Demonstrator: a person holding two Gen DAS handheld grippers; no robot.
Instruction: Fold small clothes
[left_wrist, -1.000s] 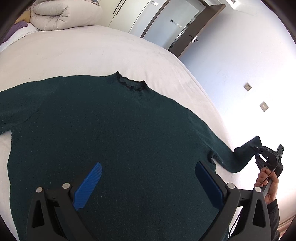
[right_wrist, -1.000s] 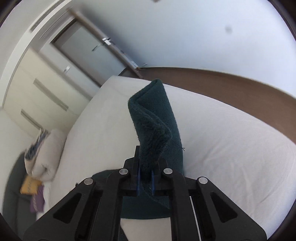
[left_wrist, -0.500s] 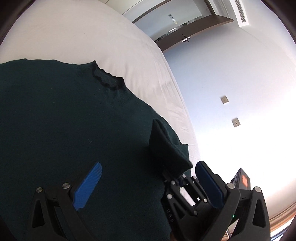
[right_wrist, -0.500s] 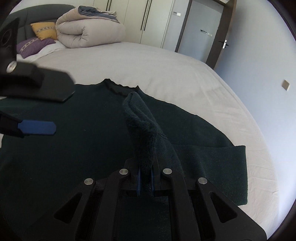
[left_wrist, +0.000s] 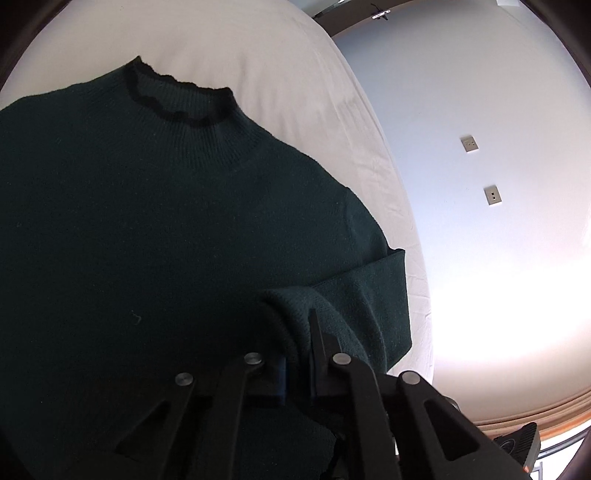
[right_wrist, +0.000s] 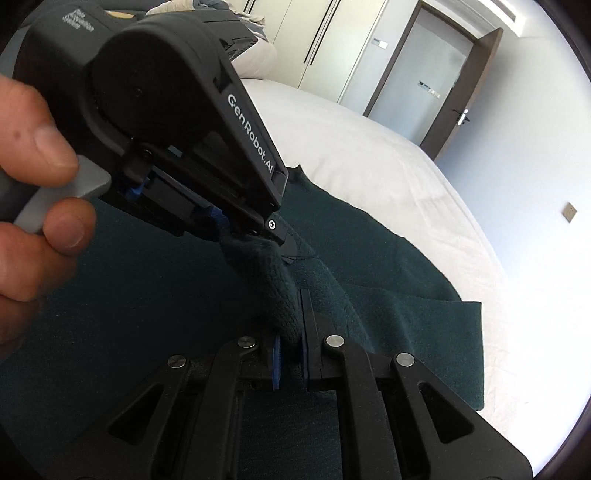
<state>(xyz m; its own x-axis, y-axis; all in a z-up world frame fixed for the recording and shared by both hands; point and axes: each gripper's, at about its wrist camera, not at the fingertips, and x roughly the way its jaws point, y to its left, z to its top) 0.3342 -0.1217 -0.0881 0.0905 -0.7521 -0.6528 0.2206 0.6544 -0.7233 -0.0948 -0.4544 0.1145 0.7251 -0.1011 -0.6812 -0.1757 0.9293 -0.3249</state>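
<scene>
Now the sweater (left_wrist: 155, 229) lies on the bed (left_wrist: 258, 48); its sleeve cuff (right_wrist: 275, 291) is clamped between both grippers' jaws: right gripper (right_wrist: 290, 354) holding, left gripper (left_wrist: 297, 373) just closed.

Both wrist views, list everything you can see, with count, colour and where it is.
sweater: one, dark green, flat on the bed
sleeve: one, dark green, folded onto the body, pinched by both grippers
bed: one, white sheet, under the sweater
duvet: one, pale, rolled at the bed's far end
door: one, grey, dark frame, far wall
wall plates: two, beige
left gripper: black, just closed on sleeve
right gripper: black, shut on sleeve
hand: one, holding the left gripper
</scene>
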